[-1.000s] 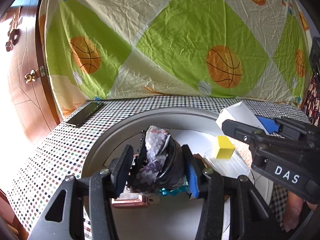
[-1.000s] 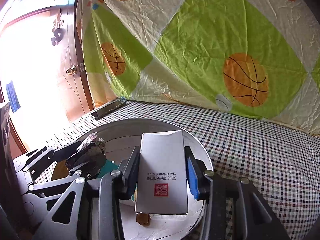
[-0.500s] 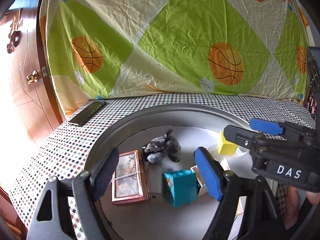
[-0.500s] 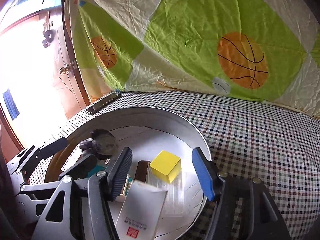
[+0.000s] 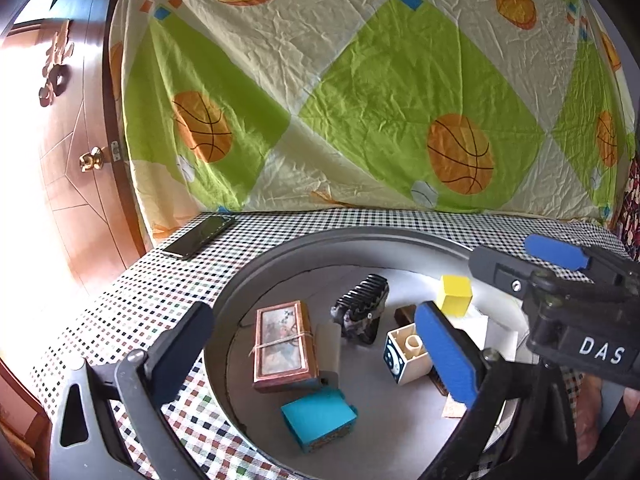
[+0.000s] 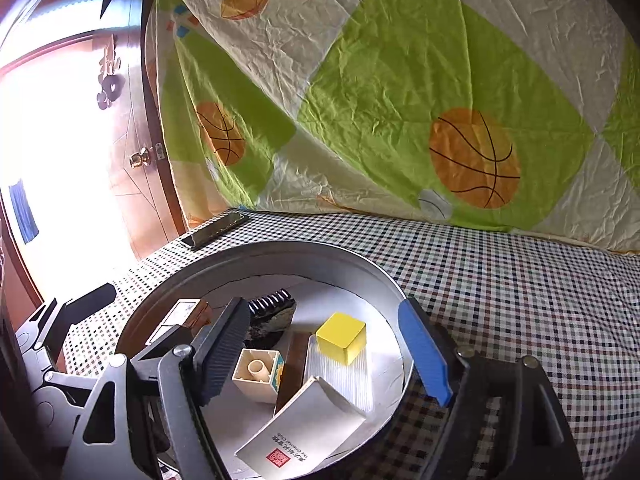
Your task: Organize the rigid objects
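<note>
left gripper [image 5: 320, 344] and right gripper [image 6: 324, 346], fingers just spread wide and empty, above the round metal tray [image 5: 360, 236] on the checkered tabletop [image 6: 500, 280], where hair clip [image 5: 362, 306] and white box [image 6: 304, 436] lie; best withdrawn upward, clear of the rim.

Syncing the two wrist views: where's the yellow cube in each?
Left wrist: yellow cube sits right of centre, at the far right of the round tray, just past the left claw's blue pad.
Right wrist: yellow cube sits at lower centre, inside the tray, on a clear ribbed lid, between the open right claw's fingers.
Shared landmark: the black phone on the checked cloth beyond the tray.
</note>
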The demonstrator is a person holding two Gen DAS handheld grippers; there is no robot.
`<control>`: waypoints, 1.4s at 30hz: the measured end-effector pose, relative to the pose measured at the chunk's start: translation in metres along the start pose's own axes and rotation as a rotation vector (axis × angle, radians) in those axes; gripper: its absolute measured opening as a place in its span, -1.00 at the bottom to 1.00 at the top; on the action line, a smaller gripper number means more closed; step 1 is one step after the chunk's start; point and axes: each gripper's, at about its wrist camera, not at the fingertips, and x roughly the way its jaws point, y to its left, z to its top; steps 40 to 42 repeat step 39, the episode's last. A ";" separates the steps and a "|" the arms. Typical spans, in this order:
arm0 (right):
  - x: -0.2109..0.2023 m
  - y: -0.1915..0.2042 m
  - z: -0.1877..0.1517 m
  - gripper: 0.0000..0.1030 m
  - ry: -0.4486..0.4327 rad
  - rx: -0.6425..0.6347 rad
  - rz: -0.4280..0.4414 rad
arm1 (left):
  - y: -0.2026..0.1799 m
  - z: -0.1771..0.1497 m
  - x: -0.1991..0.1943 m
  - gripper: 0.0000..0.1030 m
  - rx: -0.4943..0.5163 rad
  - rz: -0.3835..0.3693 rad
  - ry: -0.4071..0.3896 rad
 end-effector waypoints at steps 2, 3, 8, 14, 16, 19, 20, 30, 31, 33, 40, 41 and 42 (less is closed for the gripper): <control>-0.008 0.004 0.002 0.63 -0.016 -0.014 0.000 | 0.004 0.000 -0.005 0.99 -0.012 0.009 -0.010; -0.013 0.007 0.002 0.65 -0.025 -0.023 -0.004 | 0.006 0.001 -0.008 0.99 -0.016 0.010 -0.013; -0.034 0.017 0.005 0.71 -0.071 -0.054 -0.023 | 0.014 0.006 -0.027 0.99 -0.034 0.024 -0.043; -0.058 0.024 0.007 0.85 -0.115 -0.070 -0.039 | 0.025 0.009 -0.050 0.99 -0.044 0.047 -0.078; -0.064 0.026 0.010 0.88 -0.126 -0.077 -0.040 | 0.031 0.009 -0.054 0.99 -0.059 0.046 -0.076; -0.070 0.032 0.014 0.89 -0.135 -0.086 -0.036 | 0.042 0.010 -0.058 0.99 -0.093 0.035 -0.067; -0.072 0.034 0.014 0.89 -0.138 -0.090 -0.031 | 0.045 0.010 -0.059 0.99 -0.102 0.040 -0.067; -0.070 0.050 0.007 0.90 -0.123 -0.130 0.000 | 0.056 0.007 -0.060 0.99 -0.115 0.068 -0.061; -0.070 0.051 0.006 0.90 -0.123 -0.134 0.002 | 0.056 0.006 -0.060 0.99 -0.114 0.069 -0.061; -0.071 0.052 0.005 0.90 -0.122 -0.139 0.006 | 0.054 0.005 -0.059 0.99 -0.108 0.070 -0.059; -0.071 0.052 0.000 0.90 -0.115 -0.140 0.008 | 0.049 0.004 -0.060 0.99 -0.098 0.066 -0.060; -0.071 0.052 0.000 0.90 -0.115 -0.140 0.008 | 0.049 0.004 -0.060 0.99 -0.098 0.066 -0.060; -0.071 0.052 0.000 0.90 -0.115 -0.140 0.008 | 0.049 0.004 -0.060 0.99 -0.098 0.066 -0.060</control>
